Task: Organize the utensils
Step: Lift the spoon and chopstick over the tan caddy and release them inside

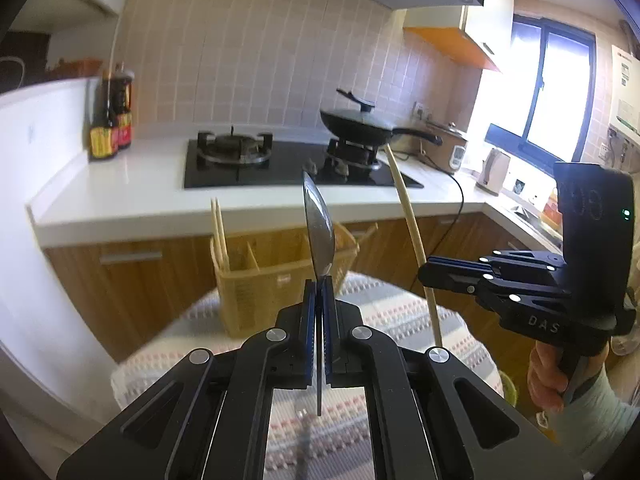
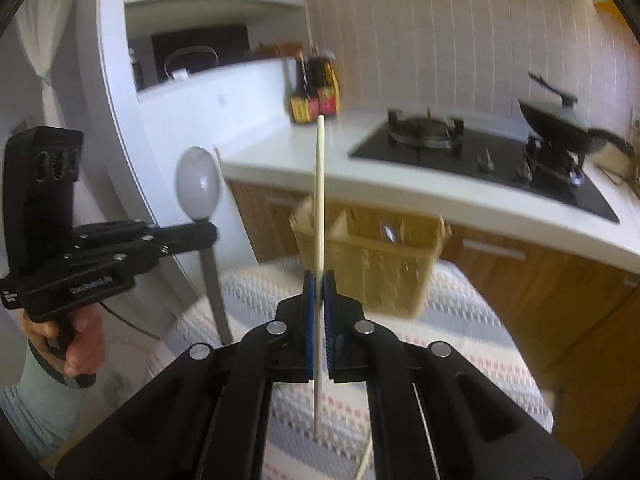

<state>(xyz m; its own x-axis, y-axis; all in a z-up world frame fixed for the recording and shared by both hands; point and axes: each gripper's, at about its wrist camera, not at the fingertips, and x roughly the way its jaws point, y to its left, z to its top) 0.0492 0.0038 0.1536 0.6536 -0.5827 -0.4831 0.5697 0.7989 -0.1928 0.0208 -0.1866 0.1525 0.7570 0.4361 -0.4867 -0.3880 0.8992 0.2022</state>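
Clamped between the blue pads of my left gripper is a steel spoon, bowl up and handle running back through the jaws. My right gripper pinches a single wooden chopstick, standing nearly upright. Both are lifted above the striped cloth covering the table. Ahead, on the table's far edge, sits the yellow divided utensil basket; two chopsticks already stand in its left compartment, and something shiny shows in a compartment further right. I judge this the carrying step. Next I must bring each piece over its matching compartment, tip it down and let go.
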